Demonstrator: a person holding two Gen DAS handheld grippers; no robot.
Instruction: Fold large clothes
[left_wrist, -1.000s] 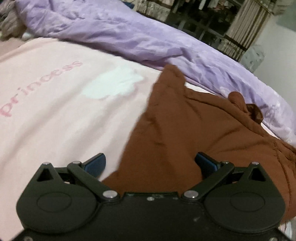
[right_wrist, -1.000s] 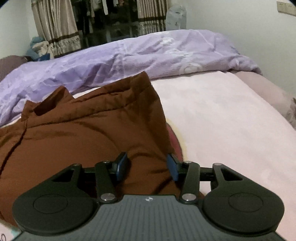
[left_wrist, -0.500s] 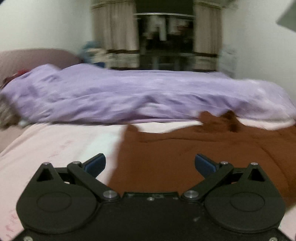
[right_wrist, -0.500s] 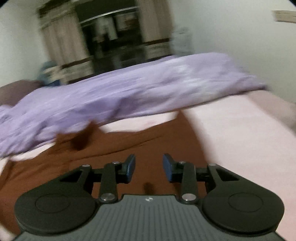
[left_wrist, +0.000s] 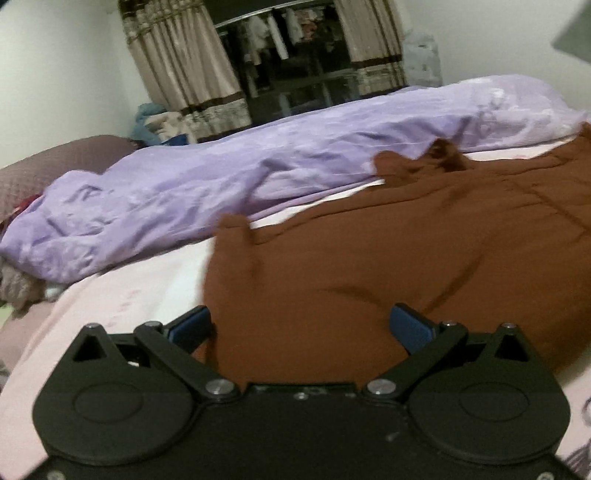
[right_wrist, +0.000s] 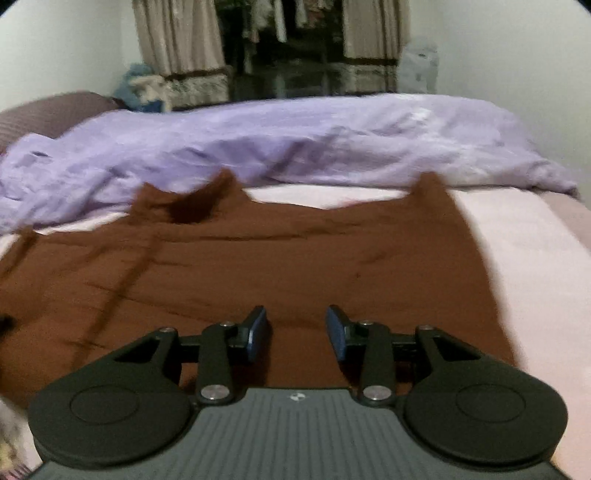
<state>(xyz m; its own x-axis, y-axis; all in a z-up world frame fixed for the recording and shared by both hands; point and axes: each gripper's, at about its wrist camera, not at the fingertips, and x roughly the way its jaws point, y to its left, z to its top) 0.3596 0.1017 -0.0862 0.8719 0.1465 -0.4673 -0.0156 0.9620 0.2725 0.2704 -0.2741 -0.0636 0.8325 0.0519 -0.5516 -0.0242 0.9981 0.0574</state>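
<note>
— Where's the garment?

— The brown garment (right_wrist: 258, 266) lies spread on the pink bed (right_wrist: 535, 266), its far corners at twelve o'clock by the purple quilt (right_wrist: 295, 140).

— Your tools?

— My left gripper (left_wrist: 301, 325) gapes, my right gripper (right_wrist: 295, 328) is half open; neither pinches cloth. I reckon I'm between folds; next needs a hem grip.

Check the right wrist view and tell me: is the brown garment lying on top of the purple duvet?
No, the brown garment lies on the pink sheet, with the purple duvet behind it.
</note>
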